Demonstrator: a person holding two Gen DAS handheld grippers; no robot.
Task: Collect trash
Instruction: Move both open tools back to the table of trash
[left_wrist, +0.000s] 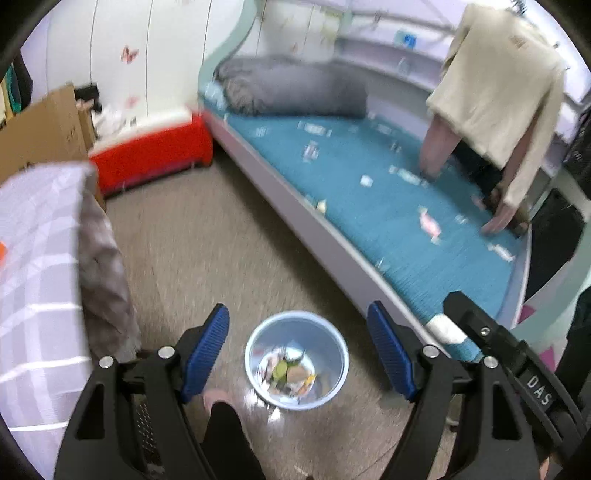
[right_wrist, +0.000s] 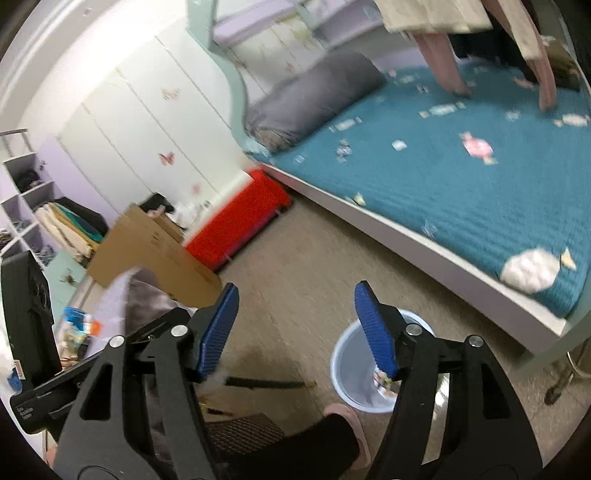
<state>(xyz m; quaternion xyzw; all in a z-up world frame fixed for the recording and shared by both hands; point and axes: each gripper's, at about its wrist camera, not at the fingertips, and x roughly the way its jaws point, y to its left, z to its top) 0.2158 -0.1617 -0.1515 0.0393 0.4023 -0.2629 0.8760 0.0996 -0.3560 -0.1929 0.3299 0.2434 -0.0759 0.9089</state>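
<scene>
Both grippers empty above the bin, wrappers waiting on the bed.
Left wrist: the left gripper (left_wrist: 297, 350) hangs spread wide over the bin (left_wrist: 258, 339), which holds trash. Right wrist: the right gripper (right_wrist: 293, 328) gapes empty; wrappers (right_wrist: 476, 147) litter the bed (right_wrist: 406, 229), so the bin sits beside it.

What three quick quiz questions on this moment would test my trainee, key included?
1. True or false: the left gripper is shut on a wrapper.
2. Where does the bin stand? A) on the bed B) on the floor beside the bed C) in the cardboard box
3. Fill in: the pink-and-white candy wrapper lies on the teal ____.

Key: 1. False; both it and the right gripper are open and empty. 2. B. 3. bedspread.
</scene>
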